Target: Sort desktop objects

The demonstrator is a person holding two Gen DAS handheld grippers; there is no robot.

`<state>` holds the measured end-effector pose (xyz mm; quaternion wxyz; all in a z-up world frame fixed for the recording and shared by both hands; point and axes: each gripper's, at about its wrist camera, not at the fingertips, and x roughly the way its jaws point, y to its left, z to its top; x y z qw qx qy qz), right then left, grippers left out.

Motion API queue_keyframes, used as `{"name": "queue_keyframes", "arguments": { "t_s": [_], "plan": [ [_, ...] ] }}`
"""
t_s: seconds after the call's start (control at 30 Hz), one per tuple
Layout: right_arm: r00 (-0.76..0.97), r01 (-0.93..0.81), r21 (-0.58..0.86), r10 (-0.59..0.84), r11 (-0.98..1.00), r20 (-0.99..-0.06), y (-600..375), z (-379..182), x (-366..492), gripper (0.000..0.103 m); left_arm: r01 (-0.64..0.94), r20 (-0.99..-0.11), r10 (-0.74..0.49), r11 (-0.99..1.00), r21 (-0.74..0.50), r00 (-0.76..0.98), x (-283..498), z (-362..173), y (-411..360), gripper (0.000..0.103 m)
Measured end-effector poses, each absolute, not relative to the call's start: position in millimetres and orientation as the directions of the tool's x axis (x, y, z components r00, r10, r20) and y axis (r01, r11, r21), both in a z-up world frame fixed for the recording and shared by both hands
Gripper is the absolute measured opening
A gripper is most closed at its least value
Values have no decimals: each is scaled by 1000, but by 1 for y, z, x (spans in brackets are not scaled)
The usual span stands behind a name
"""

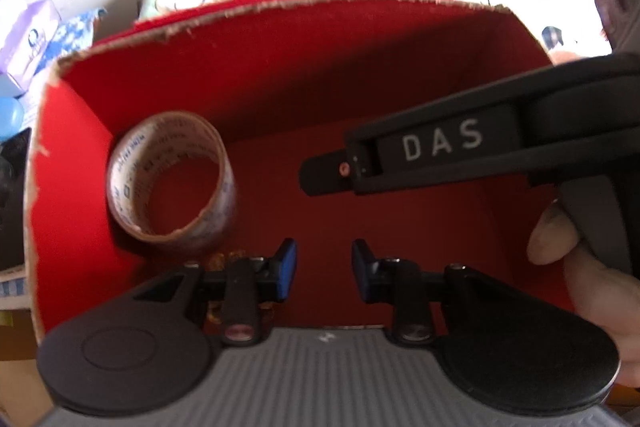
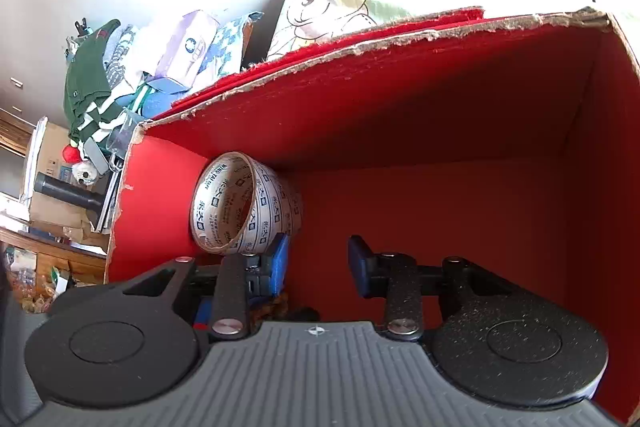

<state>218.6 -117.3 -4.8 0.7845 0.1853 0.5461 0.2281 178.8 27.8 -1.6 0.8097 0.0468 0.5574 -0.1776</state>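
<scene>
box (image 1: 168, 27): red inside, torn rim | tape roll (image 2: 240, 205) leaning in its corner, "WING TAI" showing | left claw (image 1: 324, 269), right claw (image 2: 318, 263) both hanging parted, empty | "DAS" reading on right tool

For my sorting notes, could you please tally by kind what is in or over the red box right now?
Red cardboard box: 1
Roll of tape lying in the box's left corner: 1
Grippers over the box, both open and empty, left gripper and right gripper: 2
Small brownish bits under the left gripper, too blurred to name or count.
Total: 4
</scene>
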Motion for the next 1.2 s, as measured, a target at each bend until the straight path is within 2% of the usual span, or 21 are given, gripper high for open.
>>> {"name": "queue_keyframes", "arguments": {
  "t_s": [0.47,0.73,1.2],
  "plan": [
    [329,-118,540,546,833,-771,-122,-2,216,37,255,-967,-138,964,-81,215,196,-13,34,31],
    [333,-109,540,542,835,-771,-124,-3,216,37,219,-966,-70,976,-14,249,196,-8,41,34],
    [343,-102,518,519,849,-783,-123,-3,216,37,197,-951,-36,980,26,306,174,-1,28,37]
  ]
}}
